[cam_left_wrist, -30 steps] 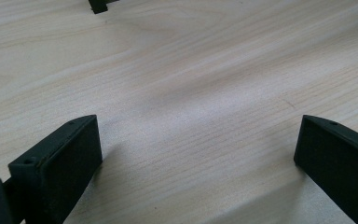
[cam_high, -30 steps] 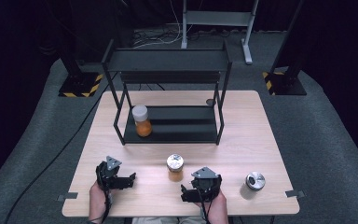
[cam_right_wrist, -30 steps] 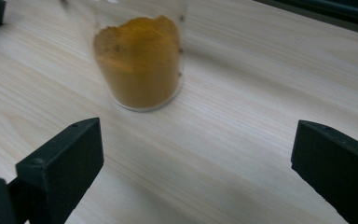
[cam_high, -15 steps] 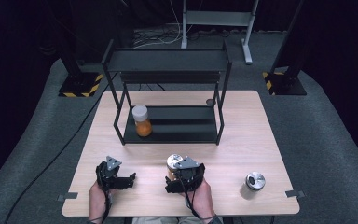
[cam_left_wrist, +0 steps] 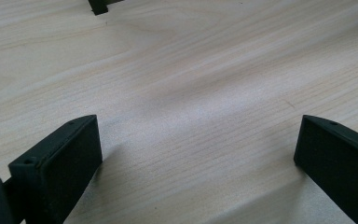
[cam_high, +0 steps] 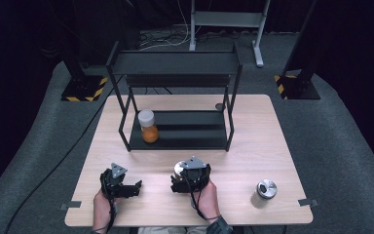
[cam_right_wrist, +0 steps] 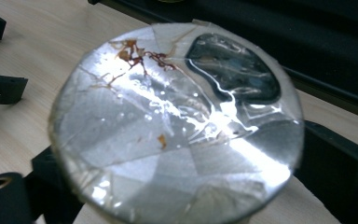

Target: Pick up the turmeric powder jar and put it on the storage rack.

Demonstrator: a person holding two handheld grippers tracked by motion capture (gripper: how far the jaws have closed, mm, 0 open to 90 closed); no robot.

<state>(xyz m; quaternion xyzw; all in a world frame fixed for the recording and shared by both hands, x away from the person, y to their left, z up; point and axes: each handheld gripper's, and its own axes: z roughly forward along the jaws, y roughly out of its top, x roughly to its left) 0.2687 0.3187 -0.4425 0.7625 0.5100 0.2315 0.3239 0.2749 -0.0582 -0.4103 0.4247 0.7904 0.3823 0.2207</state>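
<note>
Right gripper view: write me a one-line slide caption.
Right gripper with its fingers closing around a foil-topped jar on the wooden table, black rack behind.

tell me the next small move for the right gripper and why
Probably finish closing on the foil-topped jar. The right gripper has it between its jaws, one on each side, and they have just been closing, but whether the pads press yet I cannot tell. The left gripper rests open over bare table.

The setting is probably a recording lab or studio: a pale wooden table (cam_high: pixel 272 146) on grey carpet (cam_high: pixel 341 126), black surroundings, hazard-striped stand bases (cam_high: pixel 85 92) far left and right.
</note>
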